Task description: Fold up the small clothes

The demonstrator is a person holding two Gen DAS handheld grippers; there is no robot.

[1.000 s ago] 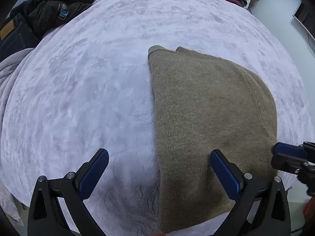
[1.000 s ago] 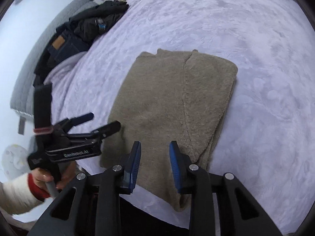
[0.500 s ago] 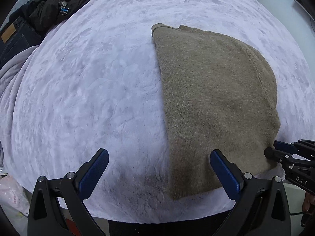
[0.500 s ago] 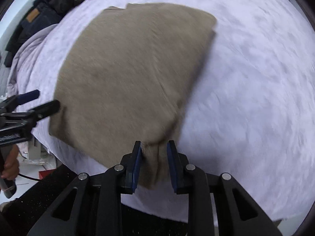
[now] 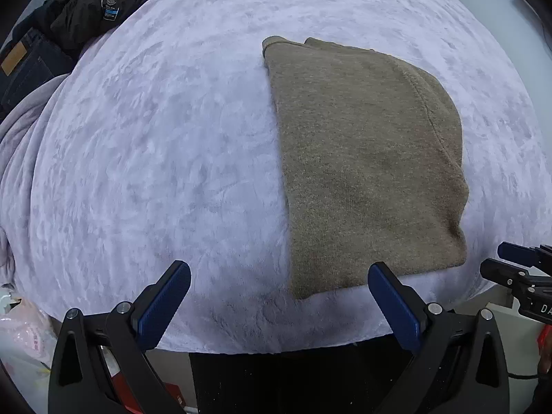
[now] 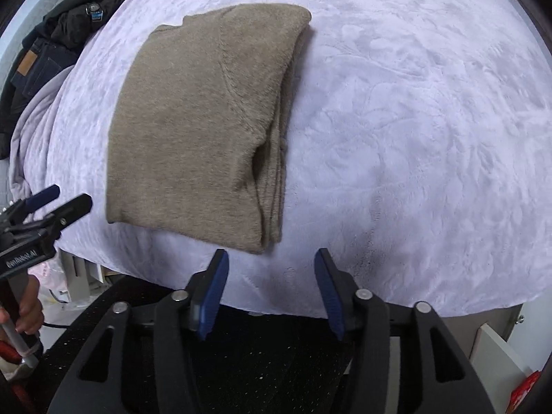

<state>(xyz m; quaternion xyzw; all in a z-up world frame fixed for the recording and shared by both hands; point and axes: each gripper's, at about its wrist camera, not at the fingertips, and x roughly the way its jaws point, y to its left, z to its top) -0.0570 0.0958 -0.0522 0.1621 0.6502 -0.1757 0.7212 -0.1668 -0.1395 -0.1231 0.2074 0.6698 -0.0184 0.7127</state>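
**Folded brown sweater lies free on the bed; both grippers empty**

Left wrist view: The left gripper (image 5: pixel 279 296) points down over the near edge of the bed (image 5: pixel 155 145), which is covered by a pale lilac plush blanket. Its blue pads (image 5: pixel 162 305) stand wide apart with nothing between them. The brown knit sweater (image 5: pixel 365 158) lies folded flat on the blanket, its near end close to the bed's near edge and just past the right-hand pad. No pad touches it. A seam curves along its right side. The right gripper (image 5: pixel 510 262) enters at the right margin, beyond the sweater's near right corner and clear of it. Dark clothes (image 5: pixel 93 10) and a pair of jeans (image 5: pixel 24 65) are heaped at the far left corner of the bed.

Right wrist view: The right gripper (image 6: pixel 272 289) hangs over the bed's near edge (image 6: pixel 414 172). Its jaws are opening, with only blanket showing between the blue pads (image 6: pixel 214 289). The sweater (image 6: pixel 193 124) lies just beyond them, untouched, its stacked layers visible along the right side and at the near right corner. The left gripper (image 6: pixel 58 200) appears at the left margin, beside the sweater's near left corner and apart from it, carried by a hand (image 6: pixel 29 314). The dark clothes (image 6: pixel 86 10) lie at the far left corner.
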